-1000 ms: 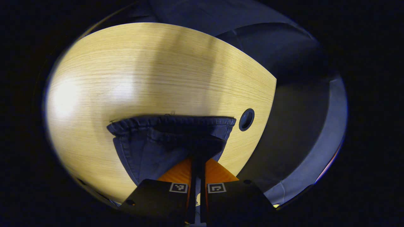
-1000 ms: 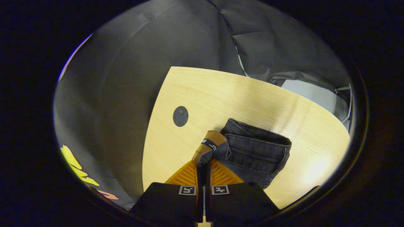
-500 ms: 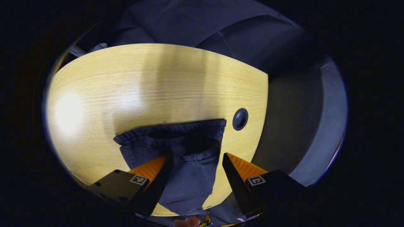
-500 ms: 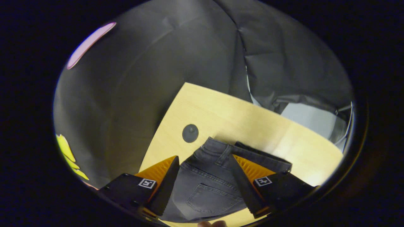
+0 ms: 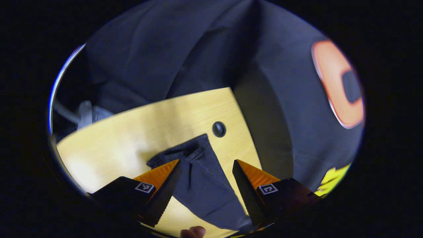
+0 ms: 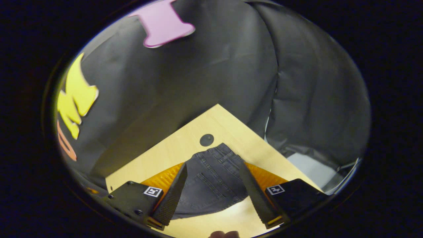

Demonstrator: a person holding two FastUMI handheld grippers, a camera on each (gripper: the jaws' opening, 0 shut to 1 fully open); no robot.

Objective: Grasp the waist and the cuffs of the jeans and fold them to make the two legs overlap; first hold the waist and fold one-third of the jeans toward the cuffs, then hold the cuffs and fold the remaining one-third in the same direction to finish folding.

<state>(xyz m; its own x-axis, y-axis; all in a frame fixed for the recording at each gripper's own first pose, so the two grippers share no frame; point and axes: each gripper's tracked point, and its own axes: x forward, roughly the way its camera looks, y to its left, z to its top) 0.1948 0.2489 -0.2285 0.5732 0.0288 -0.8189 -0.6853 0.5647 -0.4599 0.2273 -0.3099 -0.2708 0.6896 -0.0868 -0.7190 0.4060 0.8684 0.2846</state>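
Dark jeans [image 5: 201,180] lie flat on the light wooden table [image 5: 132,132]. In the left gripper view the cuff end points toward the far table edge, and my left gripper [image 5: 206,172] hovers above it, open, with nothing between its fingers. In the right gripper view the waist end of the jeans [image 6: 213,180], with belt loops and a back pocket, lies on the table [image 6: 231,132]. My right gripper [image 6: 213,180] stands open above that end, clear of the cloth.
A round dark cable hole [image 5: 218,129] sits in the table just beyond the cuffs; the cable hole [image 6: 206,139] also lies just past the waist. The table's edges are close on both sides. A fingertip [image 5: 193,232] shows at the bottom rim.
Both grippers were shut on the jeans a second ago. They let go, opened wide, then rose and drew back, so the table and jeans look smaller and farther off.
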